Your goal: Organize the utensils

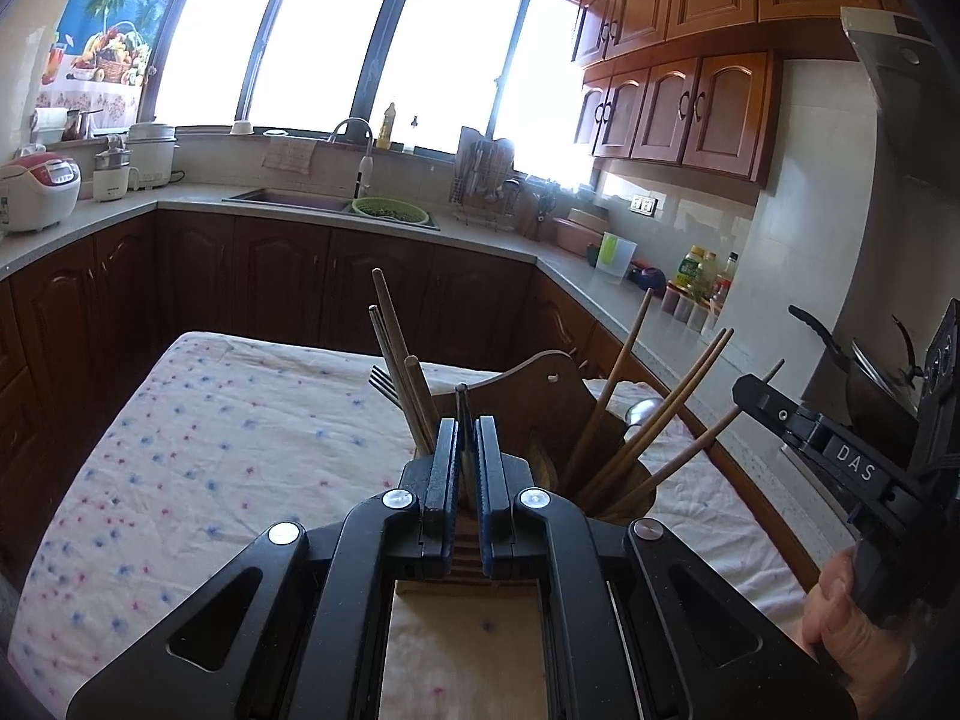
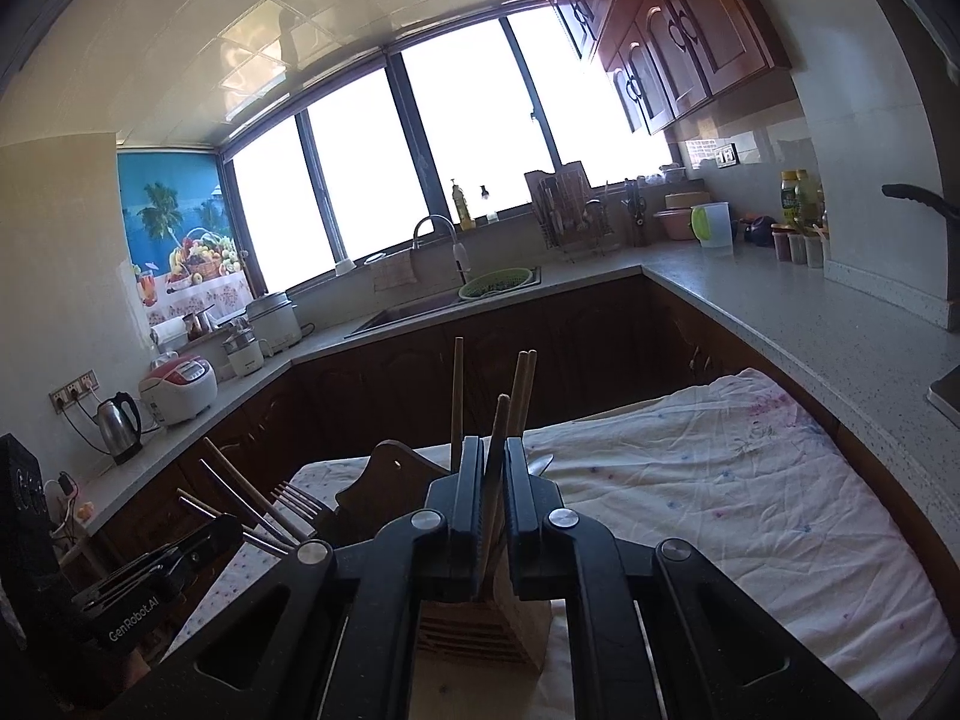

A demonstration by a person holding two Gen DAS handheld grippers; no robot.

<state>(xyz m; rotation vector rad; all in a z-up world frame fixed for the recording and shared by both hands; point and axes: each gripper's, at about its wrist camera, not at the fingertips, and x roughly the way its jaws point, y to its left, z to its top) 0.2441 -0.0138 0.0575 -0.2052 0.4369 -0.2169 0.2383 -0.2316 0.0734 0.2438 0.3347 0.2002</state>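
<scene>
A wooden utensil holder stands on the cloth-covered table, with wooden and metal chopsticks, a fork and a spoon standing in it. My left gripper is shut on a thin dark metal chopstick above the holder's left compartment. My right gripper is shut on a wooden chopstick over the holder; it also shows at the right of the left wrist view. Other chopsticks stand behind it.
The floral cloth covers the table. Kitchen counters wrap around with a sink, green colander, rice cooker, kettle, bottles and a wok at the right.
</scene>
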